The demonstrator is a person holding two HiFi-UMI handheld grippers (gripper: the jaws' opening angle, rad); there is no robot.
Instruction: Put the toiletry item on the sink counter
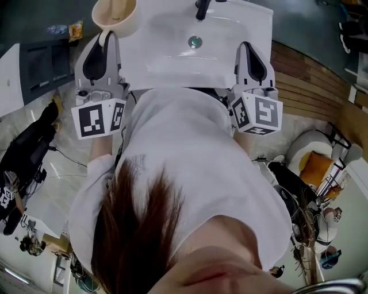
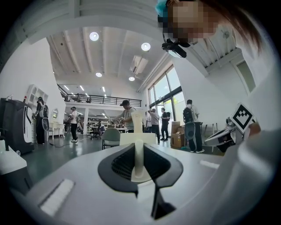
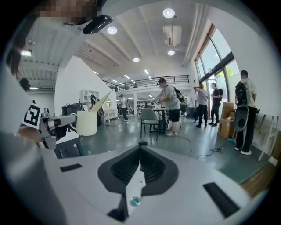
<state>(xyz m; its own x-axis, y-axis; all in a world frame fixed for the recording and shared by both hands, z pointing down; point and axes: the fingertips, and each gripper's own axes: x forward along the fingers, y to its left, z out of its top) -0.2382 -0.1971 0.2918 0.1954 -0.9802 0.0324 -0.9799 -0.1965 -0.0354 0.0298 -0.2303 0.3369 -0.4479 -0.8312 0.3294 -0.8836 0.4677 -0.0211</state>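
The left claw [image 1: 108, 35] is clamped narrowly on the thin handle of a cream plastic cup [image 1: 115, 14], so the cup sits right at the claw's tips, just beyond them. In the left gripper view the cream handle stands upright between the two black ribbed pads, with the rest of the cup straight ahead past the tips.

In the head view the cup is upright with its mouth open to the camera. It lies over the far left corner of the white sink counter [image 1: 241, 23], level with the black faucet [image 1: 202, 8]. Whether its base touches the counter cannot be made out. In the right gripper view it hangs off the end of the left claw, which points level.

The right claw [image 1: 248, 47] is over the right side of the basin, well apart from the cup, with the round metal drain [image 1: 195, 41] between the two claws. Its jaws are closed together at the tips with nothing between them.
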